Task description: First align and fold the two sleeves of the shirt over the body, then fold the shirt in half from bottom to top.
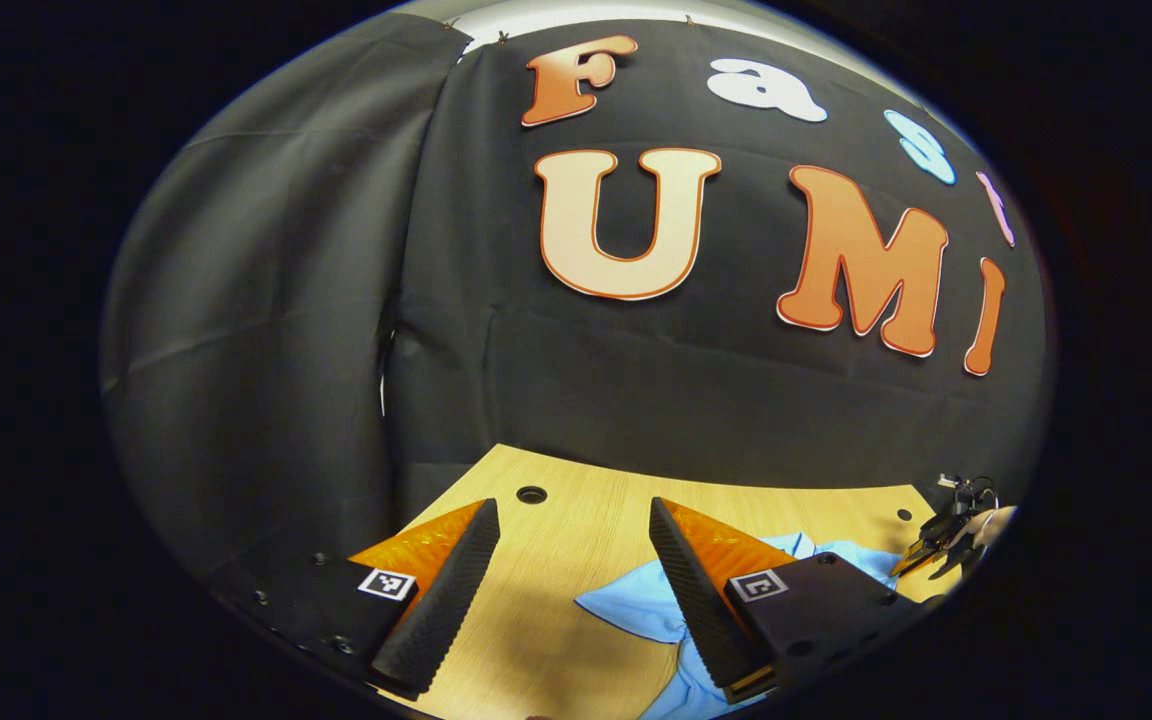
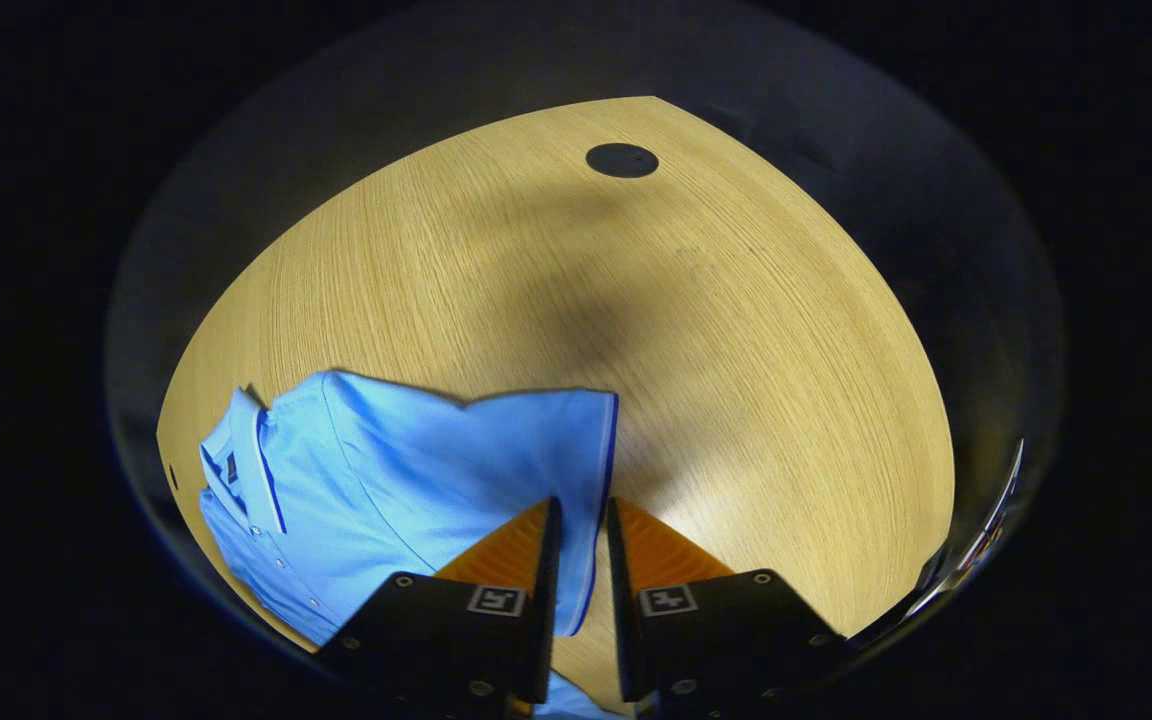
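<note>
— What did the left tongs [image 1: 574, 515] look like from where you stood?

— Spread wide, with nothing between the fingers. They hung over bare wood of the worktop [image 1: 576, 500], pointing toward the black cloth wall [image 1: 266, 300]. In the left gripper view the blue shirt [image 1: 636, 605] lay at about five o'clock, partly under the right-hand finger, and a small round hole [image 1: 531, 494] sat in the wood at about eleven o'clock of the finger gap.

— Could you see the other tool from there?

— Far off at about four o'clock, at the worktop's edge, there was a second gripper with a hand on it, too small to make out more.

— And the right tongs [image 2: 582, 515]?

— Nearly closed, with a narrow gap left. The banded sleeve hem [image 2: 608, 450] ran down into that gap, but I couldn't tell whether both fingers pressed on it.

— Where did the shirt lie in the right gripper view?

— Flat on the wood at about eight o'clock, collar [image 2: 246, 450] at nine, button placket just below it. A dark round cap [image 2: 622, 160] sat at twelve.
</note>
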`<state>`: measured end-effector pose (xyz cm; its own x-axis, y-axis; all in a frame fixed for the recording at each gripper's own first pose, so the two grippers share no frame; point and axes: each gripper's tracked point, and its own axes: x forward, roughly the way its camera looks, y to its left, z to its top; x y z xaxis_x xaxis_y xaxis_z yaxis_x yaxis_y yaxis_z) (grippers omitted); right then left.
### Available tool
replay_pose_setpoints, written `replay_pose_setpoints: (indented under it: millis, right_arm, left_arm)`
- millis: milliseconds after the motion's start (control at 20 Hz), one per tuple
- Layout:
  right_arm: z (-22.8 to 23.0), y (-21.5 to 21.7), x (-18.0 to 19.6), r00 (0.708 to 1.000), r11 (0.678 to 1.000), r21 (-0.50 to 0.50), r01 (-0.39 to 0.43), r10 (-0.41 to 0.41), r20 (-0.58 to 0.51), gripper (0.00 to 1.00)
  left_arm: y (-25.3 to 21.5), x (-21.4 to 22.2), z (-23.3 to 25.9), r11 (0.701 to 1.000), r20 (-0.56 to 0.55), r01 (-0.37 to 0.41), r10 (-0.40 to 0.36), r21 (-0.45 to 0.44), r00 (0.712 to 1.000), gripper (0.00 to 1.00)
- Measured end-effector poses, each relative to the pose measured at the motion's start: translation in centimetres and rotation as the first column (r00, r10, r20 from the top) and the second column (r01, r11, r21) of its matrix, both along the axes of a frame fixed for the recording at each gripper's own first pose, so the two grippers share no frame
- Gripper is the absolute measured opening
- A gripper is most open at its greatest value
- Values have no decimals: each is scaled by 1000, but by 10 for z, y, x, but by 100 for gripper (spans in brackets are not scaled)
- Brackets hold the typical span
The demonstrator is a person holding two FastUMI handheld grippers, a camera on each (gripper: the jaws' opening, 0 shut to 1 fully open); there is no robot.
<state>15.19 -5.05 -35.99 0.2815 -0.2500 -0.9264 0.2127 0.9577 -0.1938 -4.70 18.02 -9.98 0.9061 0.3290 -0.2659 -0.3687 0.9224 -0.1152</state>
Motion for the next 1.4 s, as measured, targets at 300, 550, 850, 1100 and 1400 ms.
replay_pose_setpoints:
  millis: [300, 550, 850, 1100, 1400]
  right_arm:
    - [1, 20, -2, 1000, 999, 50, -10, 10, 7, 1]
    - [23, 58, -3, 995, 990, 106, -92, 88, 44, 1]
    - [51, 107, -5, 974, 971, 111, -211, 200, 102, 0]
    - [55, 160, -19, 947, 941, 128, -315, 302, 107, 0]
    - [37, 214, -40, 917, 905, 145, -399, 391, 81, 1]
  left_arm:
    - [5, -7, 3, 1000, -3, -1, 1, 18, 1000, 95]
    - [13, -12, 3, 1000, -1, -6, 6, 14, 1000, 98]
    - [19, -15, 0, 1000, 5, 6, -6, -5, 1000, 98]
    - [32, -22, -4, 1000, 3, 4, -4, -9, 1000, 98]
    - [55, -35, -12, 1000, -12, -20, 20, -18, 1000, 98]
